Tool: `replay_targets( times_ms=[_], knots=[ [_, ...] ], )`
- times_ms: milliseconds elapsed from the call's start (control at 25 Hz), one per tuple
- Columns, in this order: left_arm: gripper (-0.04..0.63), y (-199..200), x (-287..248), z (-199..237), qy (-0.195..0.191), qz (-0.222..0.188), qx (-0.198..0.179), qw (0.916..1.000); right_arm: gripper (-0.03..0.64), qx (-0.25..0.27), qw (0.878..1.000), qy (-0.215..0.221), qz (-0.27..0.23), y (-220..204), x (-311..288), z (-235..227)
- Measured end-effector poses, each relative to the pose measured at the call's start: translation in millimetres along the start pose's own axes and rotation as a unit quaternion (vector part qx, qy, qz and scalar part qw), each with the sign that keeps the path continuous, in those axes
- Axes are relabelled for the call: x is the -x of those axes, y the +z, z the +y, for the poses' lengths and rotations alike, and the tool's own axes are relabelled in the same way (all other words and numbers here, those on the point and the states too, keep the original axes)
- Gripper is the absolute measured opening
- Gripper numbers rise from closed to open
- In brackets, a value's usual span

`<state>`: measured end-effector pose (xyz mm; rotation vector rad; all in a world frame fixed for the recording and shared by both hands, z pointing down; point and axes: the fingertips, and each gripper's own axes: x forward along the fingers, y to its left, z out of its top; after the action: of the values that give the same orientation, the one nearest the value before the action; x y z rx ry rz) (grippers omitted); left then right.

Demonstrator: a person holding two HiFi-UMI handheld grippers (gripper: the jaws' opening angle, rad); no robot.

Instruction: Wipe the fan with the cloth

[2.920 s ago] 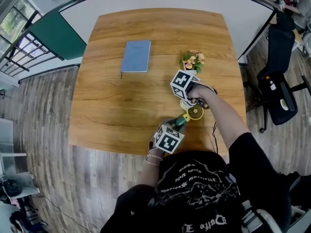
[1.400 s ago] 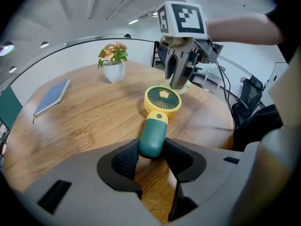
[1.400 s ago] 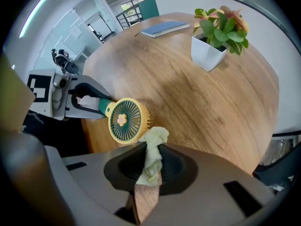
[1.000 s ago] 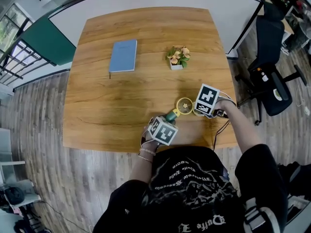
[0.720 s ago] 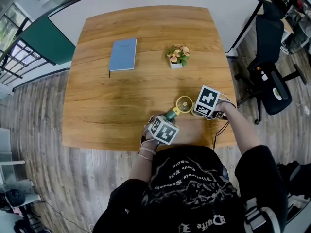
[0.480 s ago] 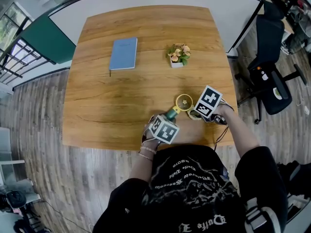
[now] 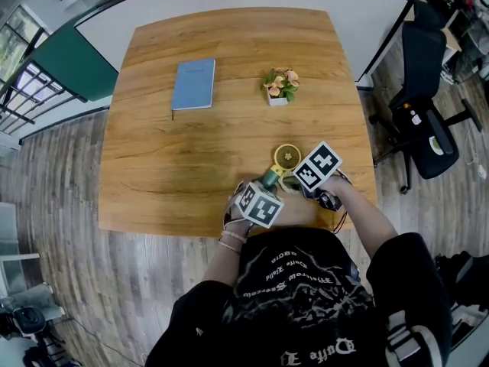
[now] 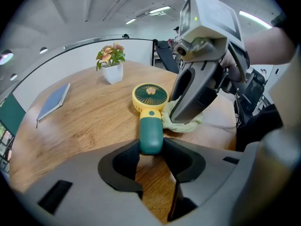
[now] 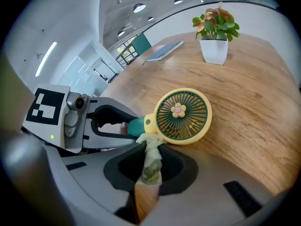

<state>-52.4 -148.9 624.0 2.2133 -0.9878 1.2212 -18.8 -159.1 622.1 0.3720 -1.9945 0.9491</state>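
The left gripper (image 8: 151, 150) is clamped on the fan (image 8: 150, 97). Its two dark pads press either side of the butt end of the green handle (image 8: 151, 134), which runs straight out ahead of the jaws. The yellow head (image 9: 181, 115) sits at the far end of that handle, just beyond the left gripper's tips. It lies low over the wooden counter (image 7: 221, 147), with its dark green grille and small flower badge turned up toward the right gripper.

The right gripper (image 9: 150, 150) comes in from the left gripper's right side, close enough that the two marker cubes sit just beside each other in the head view. Its jaws are pinched on a pale yellow-green cloth (image 9: 151, 160), bunched into a narrow roll between the pads. The roll's free end sticks out past the tips and touches the fan where the handle meets the head's rim. From the left gripper view, the cloth spreads on the wood directly under the right gripper's tips, against the right side of the fan's neck.

Farther ahead of both grippers stands a small potted plant (image 7: 280, 86) in a white pot. A blue notebook (image 7: 194, 85) lies well to the left of it. An office chair (image 7: 428, 132) stands off the counter's right side.
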Motion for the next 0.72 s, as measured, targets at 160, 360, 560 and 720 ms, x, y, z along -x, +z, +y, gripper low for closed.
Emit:
replay_targets(
  times_ms=[160, 360, 560, 720],
  knots=[
    [0.176, 0, 0, 0, -0.009, 0.002, -0.006, 0.9999, 0.067, 0.03, 0.999, -0.01, 0.003, 5, -4, 7],
    [0.176, 0, 1, 0, -0.03, 0.005, -0.029, 0.9991, 0.067, 0.163, 0.985, -0.038, 0.045, 3, -9, 18],
    [0.181, -3, 0, 0, -0.044, -0.004, -0.04, 0.9982, 0.066, 0.296, 0.95, -0.044, 0.093, 0, -13, 27],
    [0.183, -5, 2, -3, -0.058, -0.016, -0.046, 0.9971, 0.066, 0.413, 0.901, -0.052, 0.124, -3, -14, 32]
  ],
)
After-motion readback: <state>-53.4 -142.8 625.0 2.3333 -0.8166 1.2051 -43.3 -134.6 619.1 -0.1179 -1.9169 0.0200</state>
